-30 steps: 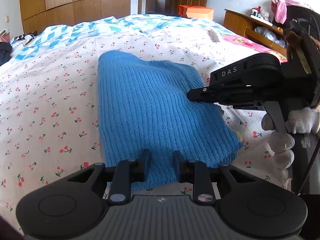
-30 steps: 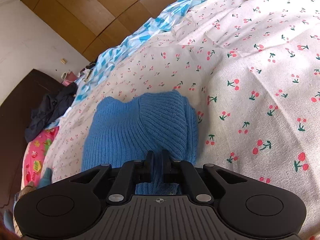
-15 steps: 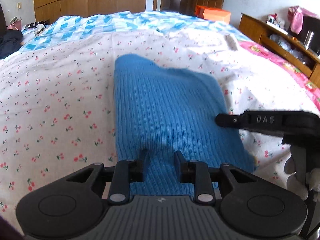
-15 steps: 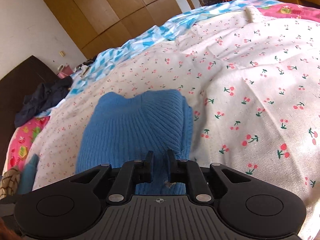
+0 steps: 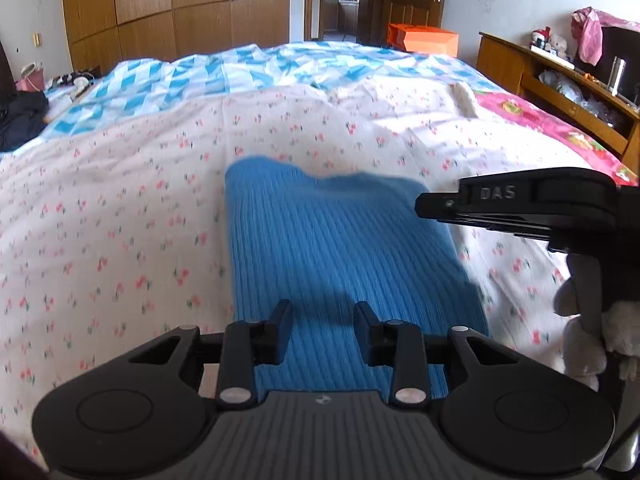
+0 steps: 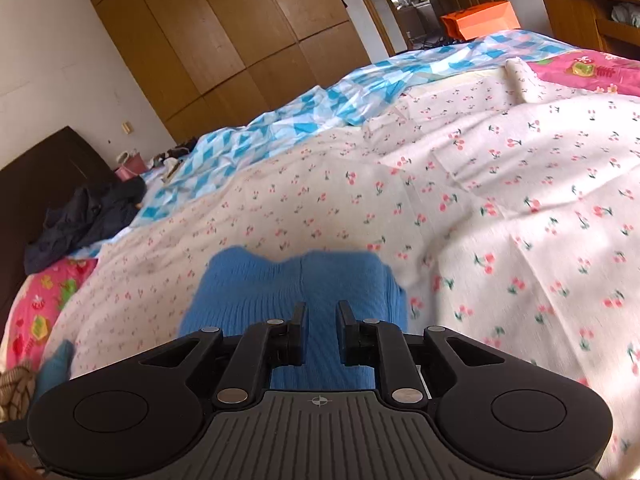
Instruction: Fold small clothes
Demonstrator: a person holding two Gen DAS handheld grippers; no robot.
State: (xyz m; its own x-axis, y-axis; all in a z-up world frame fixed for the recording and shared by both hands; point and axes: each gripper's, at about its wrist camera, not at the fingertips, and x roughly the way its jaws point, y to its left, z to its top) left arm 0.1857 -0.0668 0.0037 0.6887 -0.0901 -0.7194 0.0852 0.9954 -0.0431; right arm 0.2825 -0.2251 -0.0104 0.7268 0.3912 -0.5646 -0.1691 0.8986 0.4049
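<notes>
A blue ribbed knit garment (image 5: 332, 240) lies folded flat on the cherry-print sheet (image 5: 120, 220). My left gripper (image 5: 323, 312) hovers over its near edge, jaws opening, with only the cloth below showing through the gap and nothing pinched. In the right wrist view the same knit (image 6: 280, 280) lies under my right gripper (image 6: 322, 312), whose jaws are opening a little and hold nothing. From the left wrist view, the right gripper (image 5: 420, 204) hangs side-on above the knit's right edge, held by a gloved hand (image 5: 580, 320).
A blue-white checked quilt (image 5: 240, 76) covers the far part of the bed, and a pink sheet (image 5: 560, 128) lies at the right. Dark clothes (image 6: 88, 216) sit at the far left. Wooden wardrobes (image 5: 180, 12), an orange box (image 5: 428, 40) and a wooden shelf (image 5: 560, 84) stand beyond.
Both grippers have lifted and drawn back from the knit. The right jaws, shut on the cloth a second ago, have parted and let it go. The left jaws have widened.
</notes>
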